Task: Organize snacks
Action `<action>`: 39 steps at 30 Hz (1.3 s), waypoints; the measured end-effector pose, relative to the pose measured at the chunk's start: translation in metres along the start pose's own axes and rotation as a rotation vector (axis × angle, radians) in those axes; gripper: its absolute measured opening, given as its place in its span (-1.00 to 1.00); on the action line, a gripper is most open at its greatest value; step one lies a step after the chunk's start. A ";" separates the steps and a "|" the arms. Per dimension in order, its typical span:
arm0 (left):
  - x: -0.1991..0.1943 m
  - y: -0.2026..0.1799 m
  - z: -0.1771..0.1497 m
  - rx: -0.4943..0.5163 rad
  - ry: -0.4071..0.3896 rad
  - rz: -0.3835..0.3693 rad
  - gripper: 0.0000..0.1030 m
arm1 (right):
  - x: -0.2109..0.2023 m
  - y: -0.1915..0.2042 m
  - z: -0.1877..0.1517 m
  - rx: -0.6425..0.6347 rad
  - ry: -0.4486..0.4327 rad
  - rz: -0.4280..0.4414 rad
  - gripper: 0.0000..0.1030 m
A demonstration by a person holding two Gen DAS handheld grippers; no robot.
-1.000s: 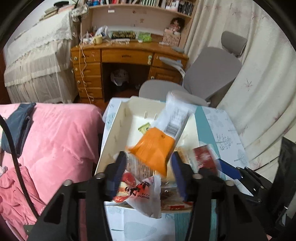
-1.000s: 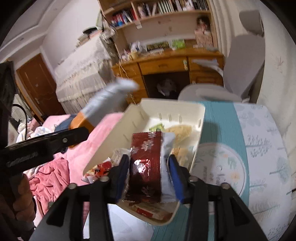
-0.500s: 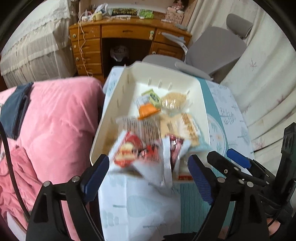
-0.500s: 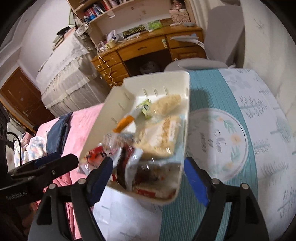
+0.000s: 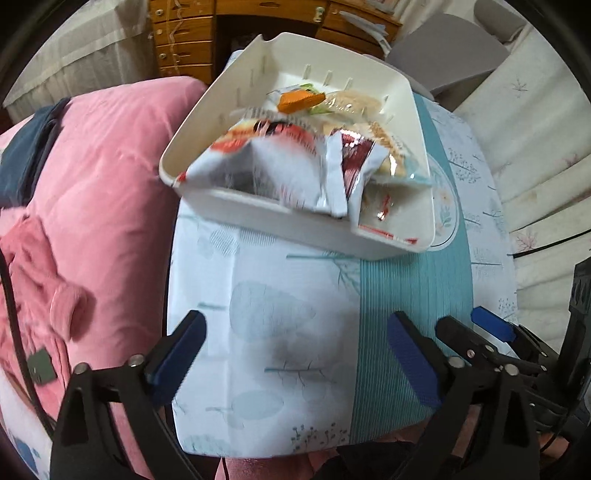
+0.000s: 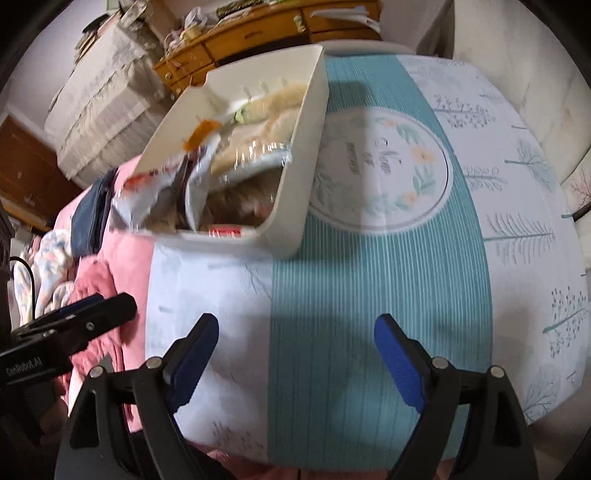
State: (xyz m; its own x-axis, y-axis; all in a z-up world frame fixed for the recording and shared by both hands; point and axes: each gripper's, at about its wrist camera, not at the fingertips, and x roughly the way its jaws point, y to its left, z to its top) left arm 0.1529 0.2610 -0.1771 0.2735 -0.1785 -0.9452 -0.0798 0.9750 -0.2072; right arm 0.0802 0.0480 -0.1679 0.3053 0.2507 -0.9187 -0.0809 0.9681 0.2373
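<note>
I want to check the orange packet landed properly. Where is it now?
The orange packet lies inside the white bin near its far wall, beside the pale cracker packs, in the left wrist view's upper centre.

The snack packets (image 5: 280, 155) in the white bin (image 5: 295, 225) are smeared by motion, so their print cannot be read, and the lower packets lie hidden under the upper ones. In the right wrist view the bin's near wall (image 6: 229, 240) covers what lies at its bottom. The wooden desk (image 5: 207, 33) is cut off by the top edge.
</note>
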 end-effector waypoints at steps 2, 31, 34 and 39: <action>-0.002 -0.004 -0.010 -0.024 0.002 0.016 0.93 | -0.002 -0.004 -0.007 -0.024 0.015 0.015 0.75; -0.130 -0.196 -0.084 0.092 -0.237 0.033 0.95 | -0.203 -0.099 -0.055 -0.081 -0.132 0.066 0.84; -0.137 -0.197 -0.091 0.066 -0.262 0.078 0.95 | -0.211 -0.096 -0.059 -0.116 -0.167 0.023 0.84; -0.150 -0.194 -0.101 0.026 -0.312 0.132 0.95 | -0.213 -0.103 -0.064 -0.107 -0.176 0.016 0.87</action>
State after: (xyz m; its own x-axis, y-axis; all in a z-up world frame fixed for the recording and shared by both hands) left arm 0.0303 0.0857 -0.0206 0.5431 -0.0054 -0.8397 -0.1110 0.9907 -0.0782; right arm -0.0368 -0.1048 -0.0170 0.4634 0.2714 -0.8435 -0.1844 0.9606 0.2077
